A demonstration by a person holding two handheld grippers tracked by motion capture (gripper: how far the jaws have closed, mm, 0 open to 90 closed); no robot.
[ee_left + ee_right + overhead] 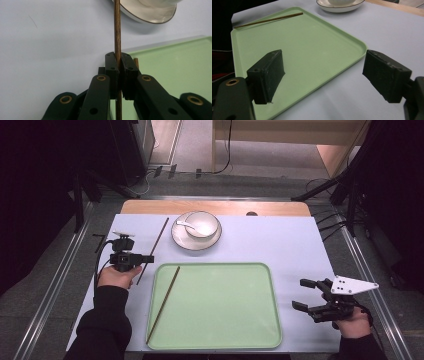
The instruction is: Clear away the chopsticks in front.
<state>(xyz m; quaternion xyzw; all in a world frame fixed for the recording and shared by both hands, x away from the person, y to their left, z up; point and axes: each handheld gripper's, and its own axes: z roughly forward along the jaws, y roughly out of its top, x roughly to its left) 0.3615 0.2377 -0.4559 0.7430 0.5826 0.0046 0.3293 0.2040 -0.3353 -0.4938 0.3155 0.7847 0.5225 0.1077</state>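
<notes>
The left gripper (146,259) has its jaws closed tight on a dark wooden chopstick (153,251), which lies slanted over the pale table cover (280,240) just left of the green tray (220,305); its mate, the second chopstick (163,304), lies inside the tray along its left side. Thin, stiff and light, the stick probably rolls or pivots easily, so a grip near its middle seems steadiest. The right gripper (301,294) rests to the right of the tray, jaws spread wide and empty. A bowl with a white spoon sits on a saucer (196,239) at the far side.
</notes>
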